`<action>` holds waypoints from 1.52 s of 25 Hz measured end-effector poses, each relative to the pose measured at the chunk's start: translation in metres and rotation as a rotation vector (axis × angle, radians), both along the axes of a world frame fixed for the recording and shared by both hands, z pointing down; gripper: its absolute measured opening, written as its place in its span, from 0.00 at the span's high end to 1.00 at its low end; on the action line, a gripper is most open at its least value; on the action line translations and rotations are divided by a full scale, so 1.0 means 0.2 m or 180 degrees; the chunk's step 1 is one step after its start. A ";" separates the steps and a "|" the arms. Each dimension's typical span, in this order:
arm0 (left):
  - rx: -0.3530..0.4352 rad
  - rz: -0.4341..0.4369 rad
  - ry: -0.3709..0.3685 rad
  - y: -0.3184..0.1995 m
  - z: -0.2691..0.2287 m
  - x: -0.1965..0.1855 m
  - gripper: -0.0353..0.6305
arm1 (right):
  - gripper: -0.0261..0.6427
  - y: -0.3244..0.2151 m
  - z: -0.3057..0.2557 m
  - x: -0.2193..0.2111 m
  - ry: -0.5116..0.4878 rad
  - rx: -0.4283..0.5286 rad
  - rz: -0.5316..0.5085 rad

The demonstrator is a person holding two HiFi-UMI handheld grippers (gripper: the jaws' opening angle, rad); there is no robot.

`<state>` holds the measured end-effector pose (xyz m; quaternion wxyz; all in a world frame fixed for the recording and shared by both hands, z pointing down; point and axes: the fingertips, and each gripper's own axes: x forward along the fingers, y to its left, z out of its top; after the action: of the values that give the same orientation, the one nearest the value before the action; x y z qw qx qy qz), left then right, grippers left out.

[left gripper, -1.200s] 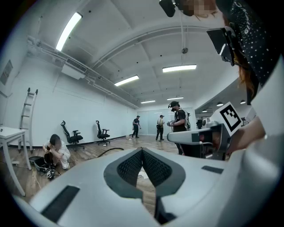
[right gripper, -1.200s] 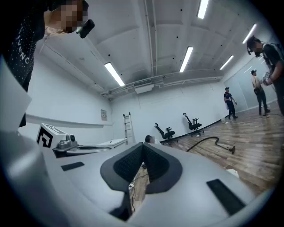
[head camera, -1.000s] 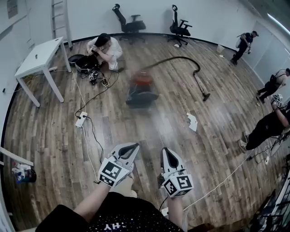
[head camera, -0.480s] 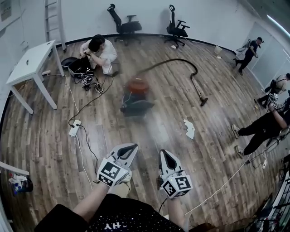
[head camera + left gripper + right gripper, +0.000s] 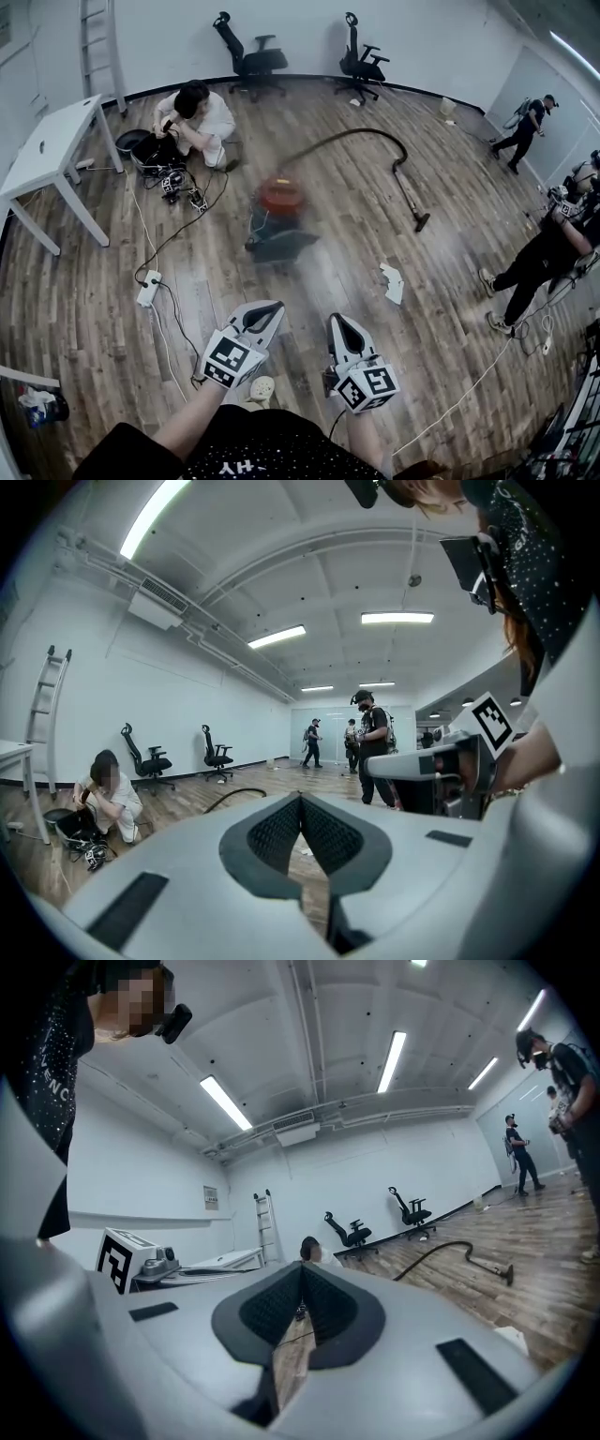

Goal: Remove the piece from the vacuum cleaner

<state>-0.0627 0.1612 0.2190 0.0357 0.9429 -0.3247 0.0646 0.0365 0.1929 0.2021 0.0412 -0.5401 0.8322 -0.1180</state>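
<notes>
At frame bottom: left tool (image 5: 271, 307), right tool (image 5: 339, 322), both closed, empty; vacuum (image 5: 279, 200) at centre, well apart.

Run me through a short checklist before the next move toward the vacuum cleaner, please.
1. The left claw is empty: ok, shut on nothing.
2. The right claw is empty: ok, shut on nothing.
3. The vacuum cleaner is in sight ahead: ok.
4. It is within reach of either claw: not ok, it stands well ahead on the floor.
5. The piece to remove is picked out: cannot tell, too blurred.
</notes>
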 end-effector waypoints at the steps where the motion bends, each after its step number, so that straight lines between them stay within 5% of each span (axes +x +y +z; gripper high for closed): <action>1: -0.0010 -0.0006 0.0000 -0.04 0.01 -0.01 0.94 | 0.94 -0.03 0.00 0.00 0.0001 -0.0005 0.0009; 17: -0.0116 0.0054 -0.0115 -0.31 0.08 0.04 0.94 | 0.94 -0.25 0.11 0.26 -0.0113 -0.0135 0.0323; 38: -0.0302 -0.0390 -0.0025 -1.50 0.12 0.34 0.94 | 0.94 -1.52 0.13 0.59 -0.0220 -0.0251 -0.0163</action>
<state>0.0048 -0.1391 0.2427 0.0829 0.9183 -0.3785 0.0812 0.1540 -0.1106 0.2278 0.0456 -0.5154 0.8386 -0.1703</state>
